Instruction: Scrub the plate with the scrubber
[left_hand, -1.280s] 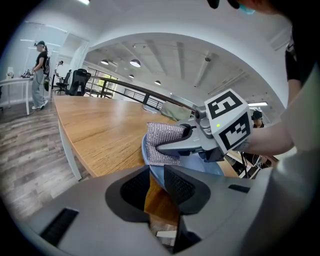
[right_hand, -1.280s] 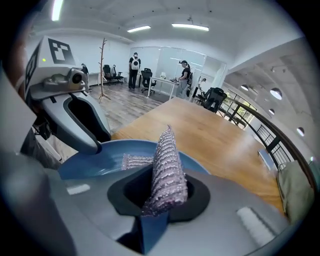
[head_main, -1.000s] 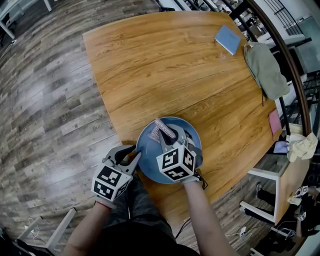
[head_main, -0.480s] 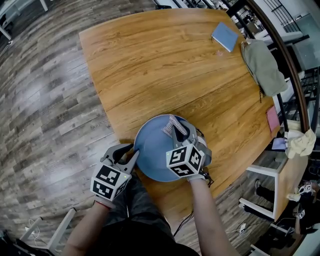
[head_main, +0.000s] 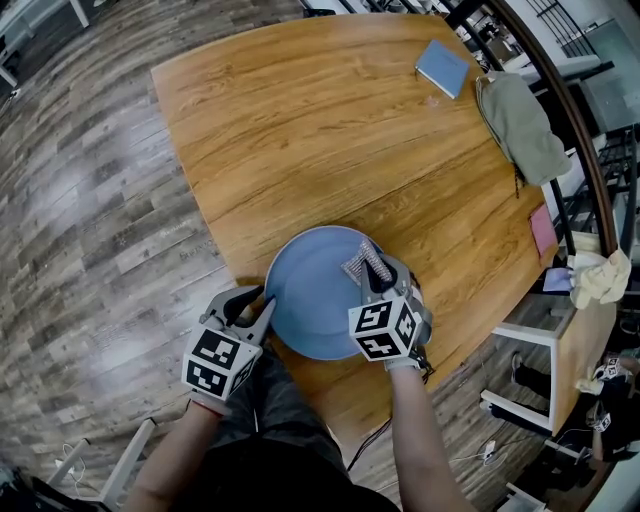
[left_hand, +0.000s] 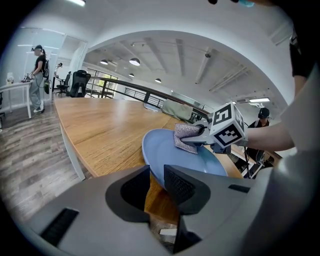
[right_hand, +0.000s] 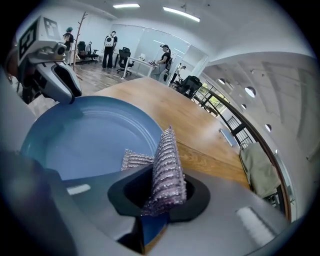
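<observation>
Two tongs are at work, and both are clamped. The right tongs (right_hand: 162, 200) are clenched on a scrubber (right_hand: 167, 170), a silvery-lilac mesh pad with a ribbed, glittery knit. It is folded so that one flap stands upright out of the jaws and the other lies against the plate (right_hand: 85, 140). From above, the scrubber (head_main: 360, 262) sits on the right side of the plate (head_main: 310, 300), close to its far rim, at the tips of the right tongs (head_main: 370, 270).

The left tongs (left_hand: 156, 182) are closed on the plate's left rim, and the blue edge (left_hand: 160, 145) runs straight into the narrow gap between the jaws. In the head view the left tongs (head_main: 255, 305) meet that rim at the near corner of the counter (head_main: 330, 130).

The plate is round, matte blue-grey and shallow with a raised lip. It lies partly over the counter's near edge.

Both forearms come up from the bottom of the head view, the right one bare and nearly straight, the left angled in from the lower left.

The marker cube on the right tongs covers the plate's near-right rim. The scrubber's lower part is buried in the jaws. Whether the plate rests flat on the wood or is lifted off it, I cannot tell.

Far across the counter lie a blue notebook (head_main: 443, 68) and a grey-green cloth (head_main: 520, 125).
</observation>
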